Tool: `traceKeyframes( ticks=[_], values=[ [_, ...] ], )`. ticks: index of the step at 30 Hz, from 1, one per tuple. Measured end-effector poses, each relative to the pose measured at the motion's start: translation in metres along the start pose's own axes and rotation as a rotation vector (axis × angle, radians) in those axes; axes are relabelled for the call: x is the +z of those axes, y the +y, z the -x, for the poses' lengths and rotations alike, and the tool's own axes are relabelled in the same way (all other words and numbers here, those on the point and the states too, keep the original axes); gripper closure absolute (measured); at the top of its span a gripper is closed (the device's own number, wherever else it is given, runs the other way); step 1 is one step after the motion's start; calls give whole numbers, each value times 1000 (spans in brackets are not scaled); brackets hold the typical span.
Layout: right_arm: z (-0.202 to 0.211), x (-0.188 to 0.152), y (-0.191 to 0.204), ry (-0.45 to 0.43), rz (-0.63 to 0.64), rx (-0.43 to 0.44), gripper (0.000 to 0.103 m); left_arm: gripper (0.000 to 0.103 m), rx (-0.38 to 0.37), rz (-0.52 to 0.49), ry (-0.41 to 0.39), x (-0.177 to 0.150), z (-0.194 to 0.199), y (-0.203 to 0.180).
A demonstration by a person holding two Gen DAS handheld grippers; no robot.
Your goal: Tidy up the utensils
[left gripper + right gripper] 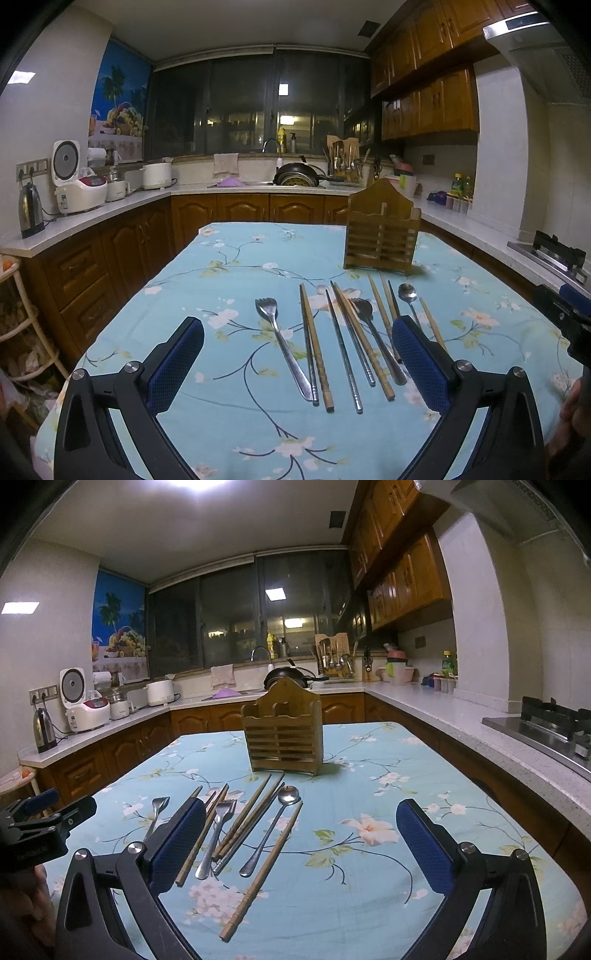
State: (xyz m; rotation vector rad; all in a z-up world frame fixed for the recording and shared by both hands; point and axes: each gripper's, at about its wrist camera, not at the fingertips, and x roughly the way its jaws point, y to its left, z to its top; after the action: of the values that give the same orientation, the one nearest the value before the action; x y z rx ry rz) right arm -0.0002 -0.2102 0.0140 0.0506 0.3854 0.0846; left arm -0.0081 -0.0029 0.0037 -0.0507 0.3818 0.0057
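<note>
A row of utensils lies on the floral tablecloth (229,258): a steel fork (282,343), wooden chopsticks (317,350), metal chopsticks (343,354), a second fork (373,332) and a spoon (408,295). Behind them stands an empty wooden slatted holder (380,232). My left gripper (297,363) hovers open above the near ends of the utensils, holding nothing. In the right wrist view the holder (282,734) stands straight ahead, with the spoon (273,823) and a loose wooden chopstick (262,871) in front of it. My right gripper (301,845) is open and empty over them.
The table (388,760) sits in a U-shaped kitchen. A worktop (461,720) with a gas hob (554,720) runs along the right. A kettle (31,210) and rice cooker (77,184) stand on the left counter. The other gripper's body (40,830) shows at the left edge.
</note>
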Motion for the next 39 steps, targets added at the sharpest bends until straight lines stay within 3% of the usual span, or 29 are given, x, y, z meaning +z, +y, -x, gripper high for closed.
traceKeyframes(
  ticks=[10, 23, 31, 39],
  values=[
    [-3, -4, 5, 9, 1, 0, 0, 1, -14, 9, 16, 0, -6, 1],
    [-27, 2, -4, 118, -44, 35, 0, 1, -106, 80, 150, 20, -41, 13],
    [-57, 19, -19, 196, -102, 73, 0, 11, -215, 137, 282, 50, -86, 22],
    [-90, 33, -27, 241, -130, 103, 2, 22, -265, 121, 372, 71, -119, 23]
  ],
)
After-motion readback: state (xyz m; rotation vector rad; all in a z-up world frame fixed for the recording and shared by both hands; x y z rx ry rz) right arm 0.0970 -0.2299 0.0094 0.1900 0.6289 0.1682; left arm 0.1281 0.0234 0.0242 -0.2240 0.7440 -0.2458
